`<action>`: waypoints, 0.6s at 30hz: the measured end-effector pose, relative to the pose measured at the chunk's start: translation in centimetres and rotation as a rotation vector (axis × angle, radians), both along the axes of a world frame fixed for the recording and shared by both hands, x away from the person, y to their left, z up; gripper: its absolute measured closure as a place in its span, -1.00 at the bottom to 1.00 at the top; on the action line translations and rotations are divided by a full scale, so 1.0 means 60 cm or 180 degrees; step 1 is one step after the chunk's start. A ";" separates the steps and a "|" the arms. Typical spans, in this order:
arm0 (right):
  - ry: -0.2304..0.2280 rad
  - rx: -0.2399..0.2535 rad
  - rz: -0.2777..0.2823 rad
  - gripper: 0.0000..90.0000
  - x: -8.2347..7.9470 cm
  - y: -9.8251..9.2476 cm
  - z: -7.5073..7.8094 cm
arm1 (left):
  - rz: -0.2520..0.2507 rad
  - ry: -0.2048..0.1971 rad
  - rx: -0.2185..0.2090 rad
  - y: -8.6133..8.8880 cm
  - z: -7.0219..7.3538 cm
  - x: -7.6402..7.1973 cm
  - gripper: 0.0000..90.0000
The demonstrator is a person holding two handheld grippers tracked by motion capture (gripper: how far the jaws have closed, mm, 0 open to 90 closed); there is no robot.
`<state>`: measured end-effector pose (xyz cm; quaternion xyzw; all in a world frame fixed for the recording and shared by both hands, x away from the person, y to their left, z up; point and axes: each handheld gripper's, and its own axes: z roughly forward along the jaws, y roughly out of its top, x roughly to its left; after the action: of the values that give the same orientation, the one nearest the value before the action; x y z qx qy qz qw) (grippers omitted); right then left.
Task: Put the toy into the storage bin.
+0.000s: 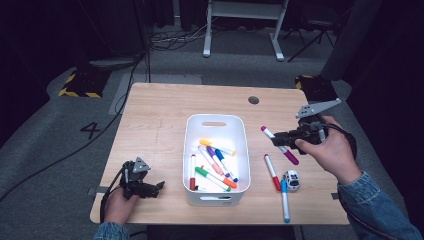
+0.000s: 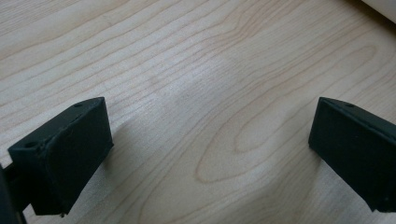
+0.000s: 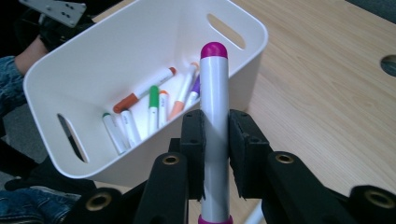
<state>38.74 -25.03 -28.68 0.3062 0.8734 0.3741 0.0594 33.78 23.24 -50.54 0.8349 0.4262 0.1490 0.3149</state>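
Purple-capped marker point(image 3: 214, 121), white barrel, clamped mid-length between both jaws of right hand-held gripper point(image 1: 286, 137), lifted off the desk point(image 1: 160, 115). White bin point(image 3: 140, 46) holding several markers lies just beyond its jaws. Left hand-held gripper point(image 2: 210, 154) jaws spread wide, nothing between them, low over bare desk, bin edge just ahead.
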 end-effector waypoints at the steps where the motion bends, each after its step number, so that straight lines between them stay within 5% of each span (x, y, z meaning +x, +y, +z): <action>1: 0.0003 -0.0006 0.0035 0.71 -0.002 0.007 0.002 | 0.0001 -0.0001 0.0001 0.000 0.000 0.000 -1.00; 18: 0.0096 0.0015 0.0534 0.71 -0.021 0.110 0.004 | 0.0001 0.0000 -0.0001 0.000 0.000 0.000 -1.00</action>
<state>37.49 -18.43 -28.41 0.2376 0.8958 0.3752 0.0139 33.78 23.24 -50.55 0.8348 0.4263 0.1490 0.3150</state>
